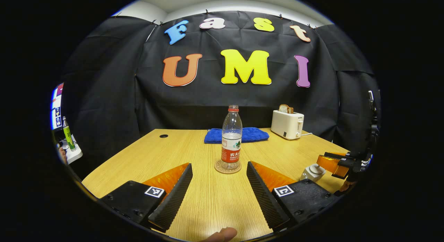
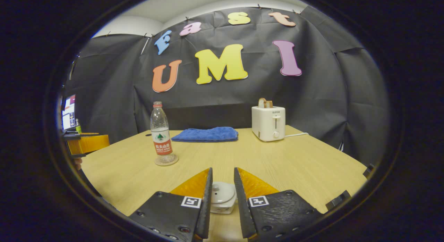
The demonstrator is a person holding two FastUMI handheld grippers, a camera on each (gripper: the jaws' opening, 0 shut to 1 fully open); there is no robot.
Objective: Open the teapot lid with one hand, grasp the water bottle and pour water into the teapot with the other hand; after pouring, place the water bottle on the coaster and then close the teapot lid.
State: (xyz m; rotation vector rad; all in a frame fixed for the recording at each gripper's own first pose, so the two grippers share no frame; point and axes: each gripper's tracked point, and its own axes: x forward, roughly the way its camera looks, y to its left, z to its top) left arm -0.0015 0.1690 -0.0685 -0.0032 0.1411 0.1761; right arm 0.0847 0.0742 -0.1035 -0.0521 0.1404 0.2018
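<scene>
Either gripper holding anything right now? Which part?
Left gripper is open, holding nothing; the water bottle stands apart on its coaster. Right gripper brackets the teapot; contact cannot be told.

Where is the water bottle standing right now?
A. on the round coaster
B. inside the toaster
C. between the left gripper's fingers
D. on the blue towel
A: in the left gripper view the water bottle stands upright on the round coaster, ahead of the open left gripper and in front of the blue towel.
</scene>
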